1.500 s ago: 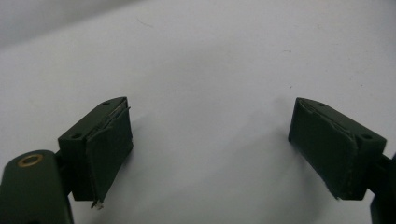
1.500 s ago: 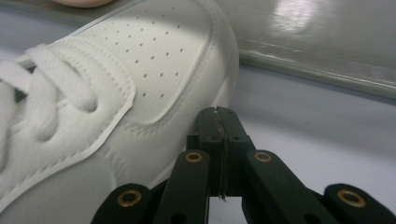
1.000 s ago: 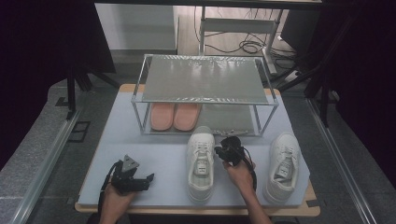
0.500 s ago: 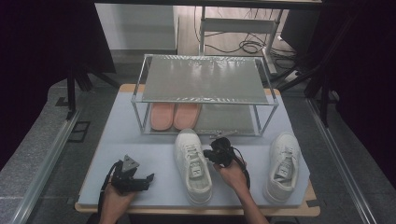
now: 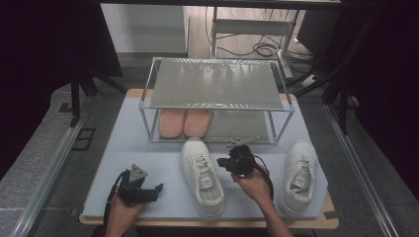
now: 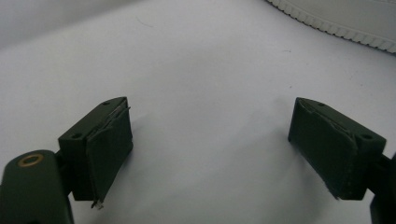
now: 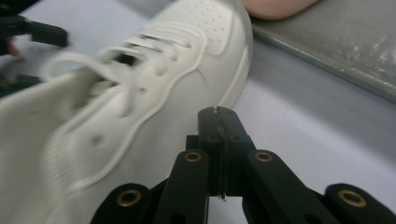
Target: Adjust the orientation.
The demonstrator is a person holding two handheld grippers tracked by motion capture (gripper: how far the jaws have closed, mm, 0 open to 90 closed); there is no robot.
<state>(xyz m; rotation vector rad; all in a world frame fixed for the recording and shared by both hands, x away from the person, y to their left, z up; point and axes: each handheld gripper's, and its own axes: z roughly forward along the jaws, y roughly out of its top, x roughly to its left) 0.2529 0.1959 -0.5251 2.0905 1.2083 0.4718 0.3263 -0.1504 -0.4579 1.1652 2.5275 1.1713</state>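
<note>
A dim room with dark stands and loose cables on the floor is surrounding the table (image 5: 148, 123), whose pale blue top is carrying everything. Largest on it, a two-level rack (image 5: 215, 86) with a glass-like upper shelf is standing at the far middle, and a pair of pink slippers (image 5: 185, 122) is lying on the left half of its lower shelf. The right half of that shelf is lying open, and I am judging it the likely place for the white pair.

Neither white shoe is on the rack yet, so most of the work is looking undone. The near sneaker (image 5: 202, 173) is lying in front of the rack, toe toward it and slightly angled, just short of the lower shelf. The other sneaker (image 5: 299, 173) is waiting well to the right, close to the table's right edge.

The right tongs (image 5: 232, 162) are sitting just beside the near sneaker's right flank; in the right gripper view their jaws are pressed together with nothing between them, against or very near the shoe's side, seemingly nudging rather than grasping. The left tongs (image 5: 148, 190) are resting low at the near left, jaws spread wide over bare surface.

Room is generous on the left; the rack's front posts and low upper shelf are narrowing the way in.
</note>
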